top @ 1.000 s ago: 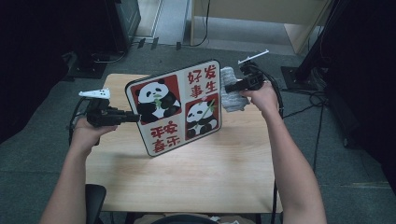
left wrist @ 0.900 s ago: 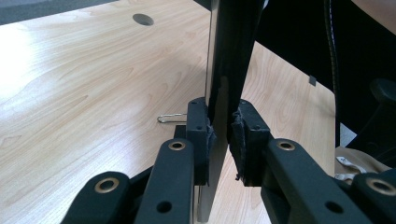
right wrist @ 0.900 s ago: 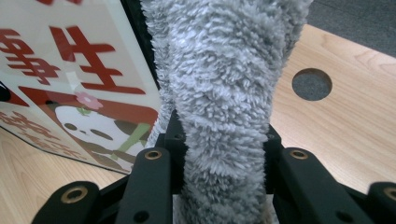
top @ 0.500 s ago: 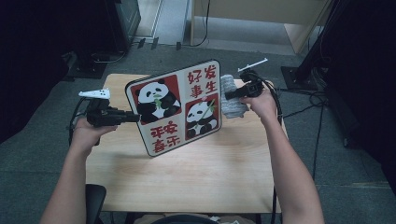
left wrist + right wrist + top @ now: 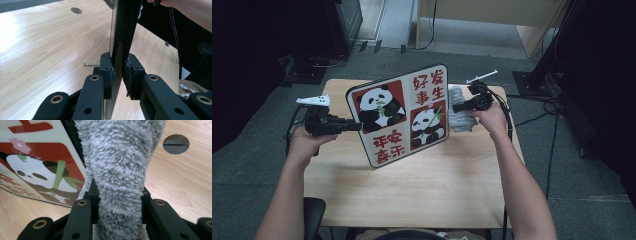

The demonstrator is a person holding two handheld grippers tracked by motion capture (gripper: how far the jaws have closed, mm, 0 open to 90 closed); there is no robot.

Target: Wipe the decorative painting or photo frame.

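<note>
A square panda board (image 5: pixel 402 114) with red panels and Chinese characters stands tilted above the wooden table (image 5: pixel 412 190). My left gripper (image 5: pixel 354 127) is shut on the board's left edge; in the left gripper view the thin board edge (image 5: pixel 119 50) is pinched between the pads (image 5: pixel 107 71). My right gripper (image 5: pixel 457 107) is shut on a fluffy grey cloth (image 5: pixel 460 115) beside the board's right edge. In the right gripper view the cloth (image 5: pixel 120 170) rises between the jaws, with the panda board (image 5: pixel 37 172) just to its left.
A round cable hole (image 5: pixel 175 143) sits in the table near the cloth. A small metal clip (image 5: pixel 90 63) lies on the tabletop behind the board. Cables (image 5: pixel 537 107) run across the floor at the right, and dark equipment stands around the table.
The right gripper with the grey cloth has shifted slightly along the board's right edge. The left gripper and board have stayed put.
</note>
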